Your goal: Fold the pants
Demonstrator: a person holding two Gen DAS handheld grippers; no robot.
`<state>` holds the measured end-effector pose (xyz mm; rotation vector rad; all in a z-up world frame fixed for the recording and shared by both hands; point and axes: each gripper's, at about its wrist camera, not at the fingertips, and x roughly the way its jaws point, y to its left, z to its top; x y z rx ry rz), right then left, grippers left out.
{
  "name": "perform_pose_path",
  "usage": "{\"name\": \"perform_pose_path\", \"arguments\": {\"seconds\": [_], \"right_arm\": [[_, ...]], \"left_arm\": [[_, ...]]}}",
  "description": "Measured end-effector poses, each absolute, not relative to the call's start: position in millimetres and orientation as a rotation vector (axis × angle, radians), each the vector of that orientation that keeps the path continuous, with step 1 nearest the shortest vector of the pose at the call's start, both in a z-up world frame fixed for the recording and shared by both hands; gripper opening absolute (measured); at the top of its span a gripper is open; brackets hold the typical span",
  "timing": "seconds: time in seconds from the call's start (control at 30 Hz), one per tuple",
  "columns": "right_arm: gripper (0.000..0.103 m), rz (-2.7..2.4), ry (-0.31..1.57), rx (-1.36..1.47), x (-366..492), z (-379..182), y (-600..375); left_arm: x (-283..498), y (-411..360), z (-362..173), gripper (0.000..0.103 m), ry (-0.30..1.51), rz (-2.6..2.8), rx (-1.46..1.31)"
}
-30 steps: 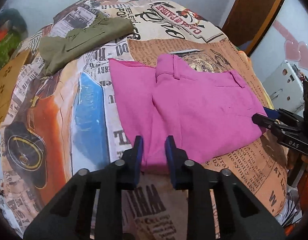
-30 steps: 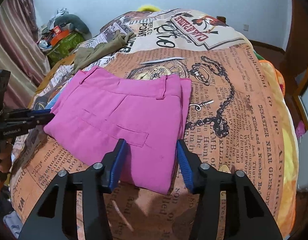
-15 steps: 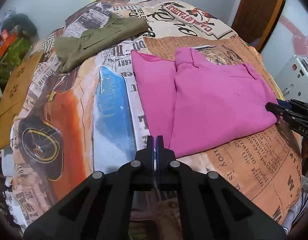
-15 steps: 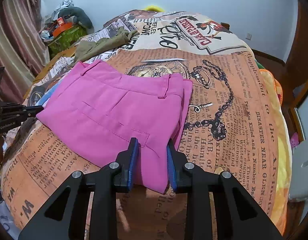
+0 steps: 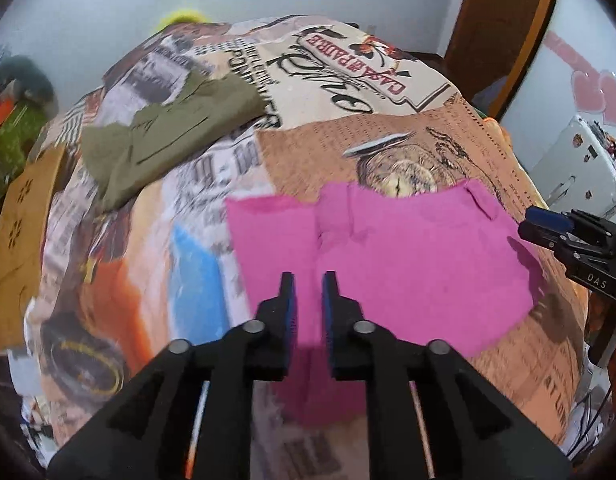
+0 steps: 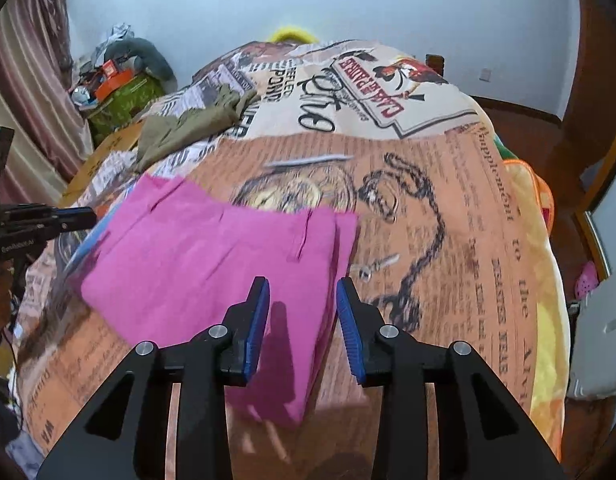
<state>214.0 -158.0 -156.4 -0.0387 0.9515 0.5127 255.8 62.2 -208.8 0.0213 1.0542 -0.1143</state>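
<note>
Left wrist view, jaws: the left gripper (image 5: 308,280) had its jaws narrow and opening; pink cloth lay under the gap, and the pads did not press on it.
Right wrist view, jaws: the right gripper (image 6: 303,286) had its jaws moderately apart and opening; the pads stood clear of the cloth at the right corner of the fold.
Task item: the pink pants (image 5: 388,264) lay folded flat on the bed (image 5: 328,88), near its front edge and toward its right side, waistband toward the far edge.
Waistband detail: a belt loop (image 6: 302,236) lay flat near the right side of the fold.
Other cloth: the olive garment (image 5: 164,136) lay well apart, toward the far left corner of the bed.
Step in hand, judged: release after a fold.
Good practice: lift both grippers straight off so that no pad drags the top layer; check that the near edges lie even before any further fold.
Risk: the near hem hung at the front edge and could slip down.
Containers: a green bin (image 6: 124,100) stood beyond the left edge, heaped with mixed items, an orange box among them; the rest was too small to tell.
</note>
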Motion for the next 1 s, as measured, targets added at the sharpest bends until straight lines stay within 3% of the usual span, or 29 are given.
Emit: {"name": "perform_pose_path", "arguments": {"seconds": [0.03, 0.13, 0.63, 1.0], "right_arm": [[0.032, 0.507, 0.948, -0.045, 217, -157, -158], [0.032, 0.508, 0.94, -0.047, 229, -159, -156], [0.032, 0.571, 1.006, -0.009, 261, -185, -149], [0.014, 0.592, 0.961, -0.061, 259, -178, -146]], "left_arm": [[260, 58, -210, 0.031, 1.054, -0.116, 0.026], [275, 49, -214, 0.041, 1.046, -0.135, 0.026], [312, 37, -250, 0.042, 1.097, -0.173, 0.027], [305, 27, -246, 0.026, 1.02, -0.102, 0.142]]}}
